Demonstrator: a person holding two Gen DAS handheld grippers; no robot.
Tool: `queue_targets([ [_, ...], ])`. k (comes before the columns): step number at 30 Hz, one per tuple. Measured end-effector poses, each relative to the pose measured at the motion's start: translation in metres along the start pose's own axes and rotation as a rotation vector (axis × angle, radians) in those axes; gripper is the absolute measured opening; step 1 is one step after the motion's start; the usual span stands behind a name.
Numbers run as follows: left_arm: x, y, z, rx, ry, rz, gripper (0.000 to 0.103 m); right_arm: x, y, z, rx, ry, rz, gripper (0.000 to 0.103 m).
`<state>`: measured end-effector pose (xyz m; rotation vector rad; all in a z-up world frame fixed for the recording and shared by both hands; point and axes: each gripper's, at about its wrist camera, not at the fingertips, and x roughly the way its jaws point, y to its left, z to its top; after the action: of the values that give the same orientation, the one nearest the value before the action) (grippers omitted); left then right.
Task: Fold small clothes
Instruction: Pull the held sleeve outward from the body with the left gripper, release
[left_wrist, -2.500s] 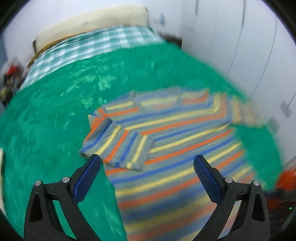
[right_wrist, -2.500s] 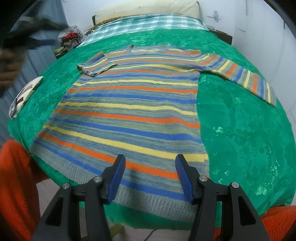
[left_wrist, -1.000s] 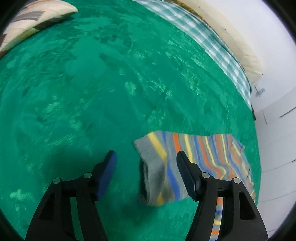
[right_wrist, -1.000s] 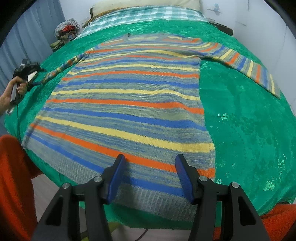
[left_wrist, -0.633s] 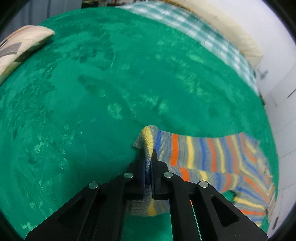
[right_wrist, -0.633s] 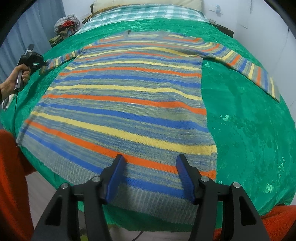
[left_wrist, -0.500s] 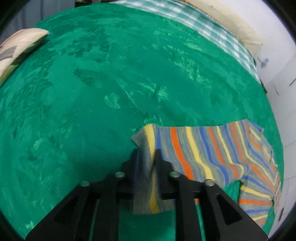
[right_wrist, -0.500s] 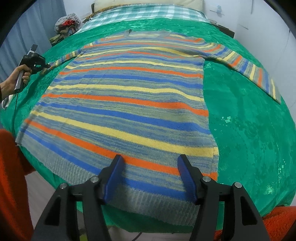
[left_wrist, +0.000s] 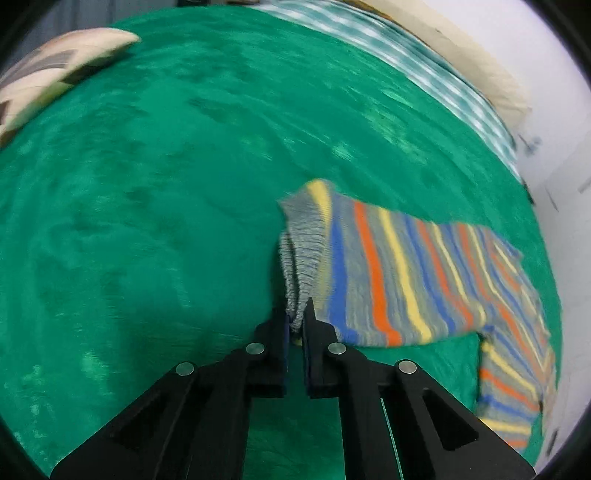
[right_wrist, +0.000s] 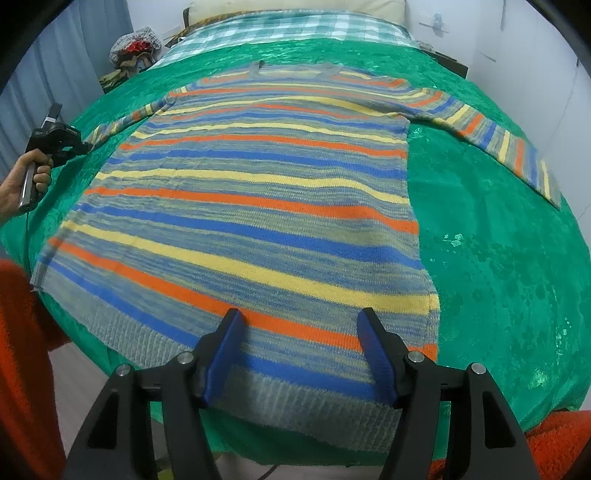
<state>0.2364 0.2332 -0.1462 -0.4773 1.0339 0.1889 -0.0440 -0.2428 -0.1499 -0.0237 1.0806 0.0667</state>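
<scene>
Two tongs differ: the left gripper (left_wrist: 294, 322) pinches the sweater's (right_wrist: 243, 192) cuff (left_wrist: 301, 258) to fold its sleeve inward; the right gripper (right_wrist: 299, 354) hovers apart over the hem, sweater flat on the bed (right_wrist: 498, 258).

Striped sweater (right_wrist: 258, 206): grey knit banded orange, yellow, blue, with plain grey ribbed hem and cuff (left_wrist: 303, 251). Emerald green blanket (right_wrist: 498, 258) beneath. At twelve o'clock, teal-and-white checked sheet (right_wrist: 295, 22). Black grippers, blue pads (right_wrist: 221, 354). At ten o'clock, cream cushion (left_wrist: 55, 77) with grey patches.
</scene>
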Motion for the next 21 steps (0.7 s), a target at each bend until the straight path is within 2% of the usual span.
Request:
queue_targets([
  [5, 0.002, -0.012, -0.005, 0.119, 0.023, 0.091, 0.004, 0.000, -0.001, -0.001, -0.005, 0.001, -0.005, 0.064],
  [7, -0.001, -0.012, -0.003, 0.128, 0.032, 0.101, 0.013, 0.000, -0.001, -0.001, -0.005, 0.001, -0.004, 0.064],
  [9, -0.007, -0.007, 0.000, 0.103, 0.030, 0.061, 0.022, 0.000, -0.002, -0.001, -0.004, 0.001, -0.002, 0.064],
  [10, -0.006, -0.006, 0.001, 0.088, 0.026, 0.036, 0.032, 0.000, -0.002, -0.001, -0.002, 0.001, 0.000, 0.064],
  [13, -0.009, 0.004, 0.011, 0.013, -0.004, -0.065, 0.055, 0.000, -0.002, -0.001, -0.003, 0.002, -0.001, 0.064],
  [15, 0.001, 0.005, 0.018, -0.030, 0.028, -0.132, 0.059, 0.000, 0.000, -0.002, -0.007, 0.002, -0.005, 0.064],
  [16, 0.010, 0.004, 0.020, -0.044, 0.063, -0.164, 0.059, 0.000, 0.000, -0.002, -0.009, 0.002, -0.008, 0.064],
  [17, 0.015, 0.001, 0.021, -0.043, 0.074, -0.157, 0.057, 0.001, 0.000, -0.002, -0.010, 0.003, -0.010, 0.064],
  [18, 0.016, -0.003, 0.023, -0.024, 0.056, -0.111, 0.041, 0.001, 0.001, -0.002, -0.011, 0.005, -0.012, 0.065],
  [19, 0.017, -0.006, 0.025, 0.002, 0.035, -0.015, 0.021, 0.002, 0.001, -0.002, -0.012, 0.006, -0.013, 0.065],
  [21, 0.019, -0.001, 0.031, -0.005, 0.014, 0.141, 0.016, 0.003, 0.001, -0.002, -0.013, 0.009, -0.016, 0.065],
])
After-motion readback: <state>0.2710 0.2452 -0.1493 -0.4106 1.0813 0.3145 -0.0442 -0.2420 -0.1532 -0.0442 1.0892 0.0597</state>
